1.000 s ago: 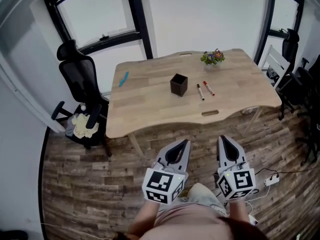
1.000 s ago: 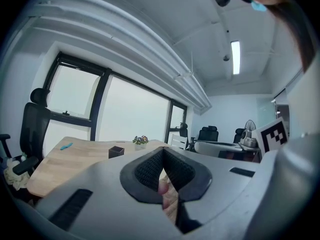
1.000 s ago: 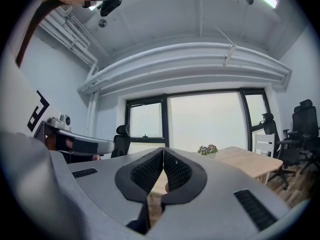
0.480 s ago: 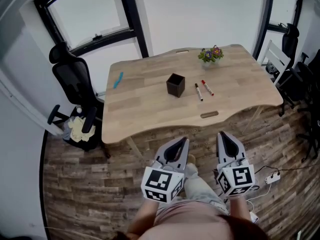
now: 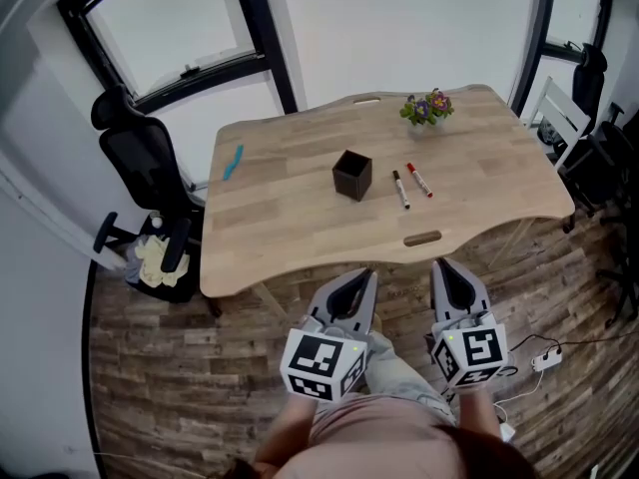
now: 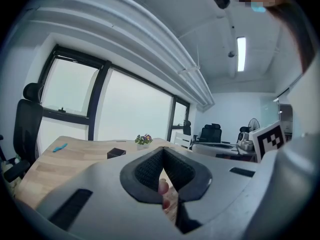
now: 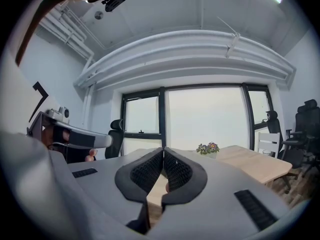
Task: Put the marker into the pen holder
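Head view shows me both grippers held low in front of the person, over the plank floor (image 5: 170, 367) and short of the near edge of the wooden table (image 5: 290, 242). The left gripper (image 5: 365, 276) has its jaws together with nothing between them; in the left gripper view its ribbed pads (image 6: 148, 168) meet at the tips. The right gripper (image 5: 441, 267) is likewise closed and empty, as I read it in the right gripper view. Neither touches anything on the table. The black square pen holder (image 5: 352, 175) stands upright near the table's middle. Just to its right, apart from it, lie two markers side by side without touching: a black-capped marker (image 5: 400, 189) nearer the holder and a red-capped marker (image 5: 419, 180) beyond it. A small pot of flowers (image 5: 426, 109) sits at the far edge, a small blue object (image 5: 232, 162) lies toward the left end, and a black office chair (image 5: 150, 168) stands beside that end.
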Motion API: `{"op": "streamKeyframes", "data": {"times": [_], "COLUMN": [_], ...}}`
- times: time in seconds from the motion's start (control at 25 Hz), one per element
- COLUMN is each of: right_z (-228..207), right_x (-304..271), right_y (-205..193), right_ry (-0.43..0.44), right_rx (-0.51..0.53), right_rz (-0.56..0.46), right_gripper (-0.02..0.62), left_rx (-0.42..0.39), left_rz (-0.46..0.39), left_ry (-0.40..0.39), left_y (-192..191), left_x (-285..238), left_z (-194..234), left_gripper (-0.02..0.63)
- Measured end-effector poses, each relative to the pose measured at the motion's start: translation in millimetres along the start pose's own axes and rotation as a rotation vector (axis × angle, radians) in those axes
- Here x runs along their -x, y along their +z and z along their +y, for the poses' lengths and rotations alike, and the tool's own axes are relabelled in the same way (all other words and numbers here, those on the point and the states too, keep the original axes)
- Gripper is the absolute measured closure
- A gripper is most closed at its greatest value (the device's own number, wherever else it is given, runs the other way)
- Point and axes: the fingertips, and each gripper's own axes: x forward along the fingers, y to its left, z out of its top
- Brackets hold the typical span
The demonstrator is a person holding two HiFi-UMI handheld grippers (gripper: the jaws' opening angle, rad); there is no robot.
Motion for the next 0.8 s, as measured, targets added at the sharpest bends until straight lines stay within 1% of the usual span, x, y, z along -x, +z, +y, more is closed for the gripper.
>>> {"op": "streamKeyframes", "data": {"times": [0.28,0.52,0.8], "right_z": [-15,-30,-46], "right_x": [-38,-70,-110], "right_y": [-6,-12,-20], "right_ry": [0.005,-0.002,0.003], "right_rx": [-0.005,-0.009,0.014], "right_rz": [0.019,0.036,0.071], "right_gripper": [0.594,0.594,0.594], "left_rx": [-0.003,-0.001,0.0], "left_rz": [0.02,0.038,0.057], "left_ry": [0.009,-0.005,-0.013], "left_y": [4,9,12], "left_x": [-30,-58,-93], "left_z": [19,34,54], "left_gripper": [0.612,0.612,0.612]}}
